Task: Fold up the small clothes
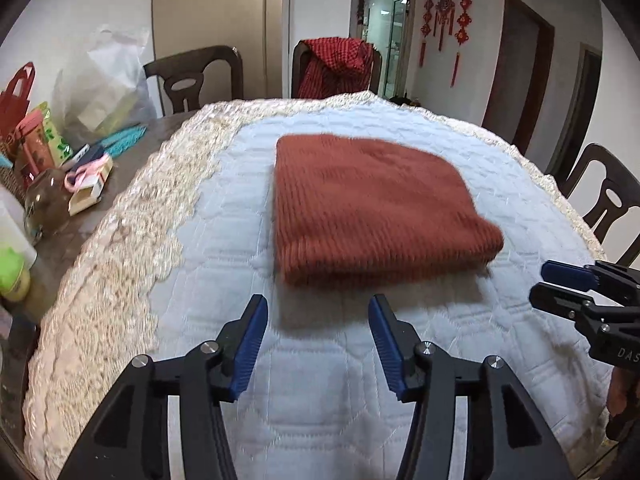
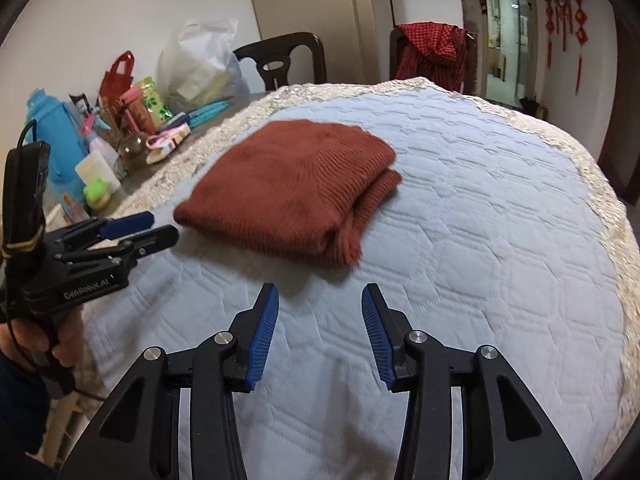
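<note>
A rust-red knitted garment (image 1: 372,208) (image 2: 292,192) lies folded into a thick rectangle on the pale blue quilted cover (image 1: 224,216) (image 2: 480,216) of the table. My left gripper (image 1: 318,304) is open with nothing between its blue pads, just short of the garment's near edge. It shows again as the left gripper (image 2: 160,226) at the left of the right wrist view, held by a hand. My right gripper (image 2: 320,294) is open and empty too, a little nearer than the garment's near corner. In the left wrist view, the right gripper (image 1: 540,282) enters from the right edge.
Clutter crowds the table's left side: a blue jug (image 2: 56,132), bottles, boxes, a red bag (image 1: 18,96) and a white plastic bag (image 2: 200,68). Dark wooden chairs (image 1: 192,80) ring the table; one carries a red checked cloth (image 1: 336,64). The cover has a lace border (image 1: 120,240).
</note>
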Action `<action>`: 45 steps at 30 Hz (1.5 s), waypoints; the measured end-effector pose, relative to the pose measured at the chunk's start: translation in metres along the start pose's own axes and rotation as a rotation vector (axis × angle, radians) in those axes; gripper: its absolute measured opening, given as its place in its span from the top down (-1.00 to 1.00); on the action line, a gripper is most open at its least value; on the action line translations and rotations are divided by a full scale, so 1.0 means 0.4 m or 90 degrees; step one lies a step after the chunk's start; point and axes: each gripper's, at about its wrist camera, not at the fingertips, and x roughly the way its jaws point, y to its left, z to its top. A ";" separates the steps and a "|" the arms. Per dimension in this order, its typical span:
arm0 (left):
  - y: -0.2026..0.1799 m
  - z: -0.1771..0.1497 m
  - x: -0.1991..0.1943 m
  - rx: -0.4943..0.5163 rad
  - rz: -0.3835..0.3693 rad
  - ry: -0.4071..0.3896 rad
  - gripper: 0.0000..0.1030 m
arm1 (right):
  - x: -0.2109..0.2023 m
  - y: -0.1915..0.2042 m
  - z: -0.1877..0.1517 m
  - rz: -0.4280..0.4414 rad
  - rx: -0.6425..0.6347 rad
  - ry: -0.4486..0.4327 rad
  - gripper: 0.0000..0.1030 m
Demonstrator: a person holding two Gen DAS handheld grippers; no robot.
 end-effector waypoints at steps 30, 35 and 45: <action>-0.009 -0.055 0.036 0.009 0.033 0.037 -0.34 | 0.049 -0.004 -0.071 -0.060 -0.019 0.040 -0.06; -0.009 -0.055 0.036 0.009 0.033 0.037 -0.35 | 0.049 -0.002 -0.072 -0.056 -0.018 0.040 -0.07; -0.010 -0.056 0.036 0.009 0.033 0.037 -0.35 | 0.048 -0.002 -0.071 -0.050 -0.017 0.040 -0.10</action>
